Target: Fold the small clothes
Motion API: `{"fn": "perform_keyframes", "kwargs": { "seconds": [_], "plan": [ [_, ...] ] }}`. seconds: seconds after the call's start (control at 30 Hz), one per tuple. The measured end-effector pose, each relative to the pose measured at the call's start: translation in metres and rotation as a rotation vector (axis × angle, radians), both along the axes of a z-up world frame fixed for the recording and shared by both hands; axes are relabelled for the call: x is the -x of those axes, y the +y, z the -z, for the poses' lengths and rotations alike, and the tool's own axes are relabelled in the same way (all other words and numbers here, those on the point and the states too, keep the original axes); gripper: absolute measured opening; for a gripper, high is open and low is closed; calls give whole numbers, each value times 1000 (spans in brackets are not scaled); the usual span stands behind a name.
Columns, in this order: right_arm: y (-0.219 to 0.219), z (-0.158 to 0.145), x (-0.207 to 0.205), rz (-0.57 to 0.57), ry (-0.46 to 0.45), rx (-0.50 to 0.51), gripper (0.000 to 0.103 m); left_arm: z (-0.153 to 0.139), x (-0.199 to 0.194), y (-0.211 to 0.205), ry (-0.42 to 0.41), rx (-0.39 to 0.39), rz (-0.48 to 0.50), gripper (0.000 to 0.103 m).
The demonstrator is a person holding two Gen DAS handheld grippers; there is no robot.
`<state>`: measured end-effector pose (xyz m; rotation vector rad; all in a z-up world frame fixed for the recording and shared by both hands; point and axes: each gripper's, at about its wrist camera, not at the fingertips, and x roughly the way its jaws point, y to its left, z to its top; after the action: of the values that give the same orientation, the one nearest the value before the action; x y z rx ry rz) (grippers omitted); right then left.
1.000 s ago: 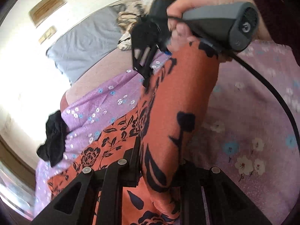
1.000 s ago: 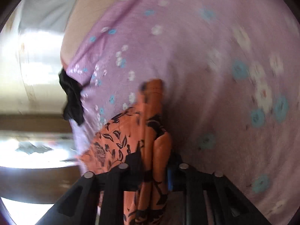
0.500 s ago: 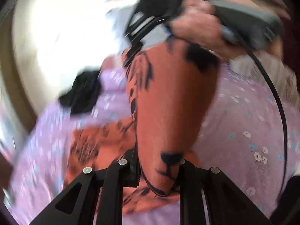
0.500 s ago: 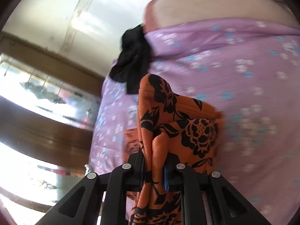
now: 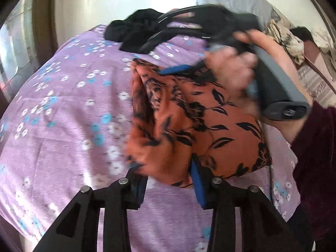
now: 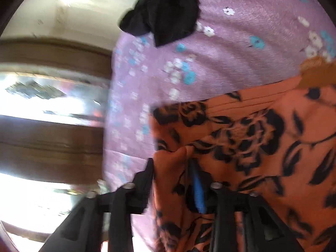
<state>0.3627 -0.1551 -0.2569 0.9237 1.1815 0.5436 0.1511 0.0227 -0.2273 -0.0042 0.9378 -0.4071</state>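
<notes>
Both grippers have just been opening, each with orange cloth between its jaws. At the left gripper (image 5: 168, 180) the jaws stand spread: the garment's (image 5: 195, 126) near corner bulges between them, but whether the pads press on it is too blurred to tell. At the right gripper (image 6: 174, 187) the jaws are also parted, with a loose hump of the same orange floral garment between them; the blue pad at 3 o'clock lies against cloth, the other jaw sits just beside it, so the grip looks slack rather than pinching.

The garment lies on the purple flowered bedsheet (image 5: 63, 115), doubled over on itself, at the middle of the left wrist view and from 3 to 6 o'clock in the right wrist view. A black garment (image 6: 163, 10) lies apart at 12 o'clock, bunched and apparently unfolded.

My judgement: 1 fold has been laid and is being let go; more folds or smoothing on the orange piece, plus the black one, remain.

Seen from the left wrist, the folded piece's long axis runs roughly from 11 o'clock toward 5 o'clock, its far end under the person's hand (image 5: 233, 71).
</notes>
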Motion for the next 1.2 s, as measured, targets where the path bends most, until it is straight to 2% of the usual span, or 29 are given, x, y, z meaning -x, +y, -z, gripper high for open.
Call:
{"fn": "perform_keyframes", "kwargs": {
  "seconds": [0.03, 0.13, 0.2, 0.23, 0.27, 0.33, 0.4, 0.53, 0.57, 0.63, 0.67, 0.7, 0.73, 0.77, 0.8, 0.87, 1.0, 1.07, 1.13, 1.2],
  "plan": [
    [-10, -6, 7, 34, -25, -24, 68, 1, -1, 6, 18, 3, -6, 42],
    [-37, -29, 27, 116, -92, 42, 68, -1, -2, 18, 41, 22, -29, 42],
    [-57, -41, 45, 147, -131, 132, 66, -13, -3, 29, -20, -9, -82, 42],
    [-65, -46, 52, 153, -143, 179, 63, -19, -4, 34, -59, -33, -118, 42],
    [-75, -50, 64, 155, -153, 229, 53, -27, -4, 42, -106, -50, -166, 41],
    [-91, -53, 80, 154, -156, 264, 42, -40, -5, 53, -162, -1, -213, 41],
    [-108, -48, 105, 169, -154, 295, 39, -42, -12, 55, -184, 28, -207, 41],
    [-118, -25, 142, 186, -152, 304, 38, -24, -24, 10, -160, 24, -89, 41],
    [-120, -19, 150, 189, -160, 300, 37, -20, -21, 3, -160, 3, -72, 42],
    [-116, -2, 162, 198, -174, 281, 37, -5, -23, -24, -165, -118, -42, 43],
    [-113, 6, 164, 196, -168, 283, 38, 9, -29, -36, -147, -200, -39, 44],
    [-110, 14, 165, 191, -162, 294, 36, 19, -35, -41, -122, -250, -47, 46],
    [-110, 20, 164, 192, -164, 304, 31, 36, -47, -43, -75, -297, -69, 48],
    [-111, 24, 163, 198, -163, 302, 25, 40, -54, -39, -52, -286, -85, 50],
    [-114, 26, 161, 199, -155, 279, 25, 40, -56, -36, -43, -266, -99, 54],
    [-122, 23, 159, 203, -146, 236, 25, 31, -62, -31, -37, -246, -114, 56],
    [-136, 4, 144, 250, -220, 195, 29, 7, -82, -31, -109, -213, -159, 56],
    [-137, 3, 128, 258, -226, 167, 29, 1, -96, -39, -112, -205, -141, 56],
    [-133, 6, 112, 267, -220, 199, 29, 6, -118, -48, -99, -233, -143, 56],
    [-128, 21, 93, 250, -175, 210, 29, 24, -137, -58, -22, -288, -123, 57]
  ]
}}
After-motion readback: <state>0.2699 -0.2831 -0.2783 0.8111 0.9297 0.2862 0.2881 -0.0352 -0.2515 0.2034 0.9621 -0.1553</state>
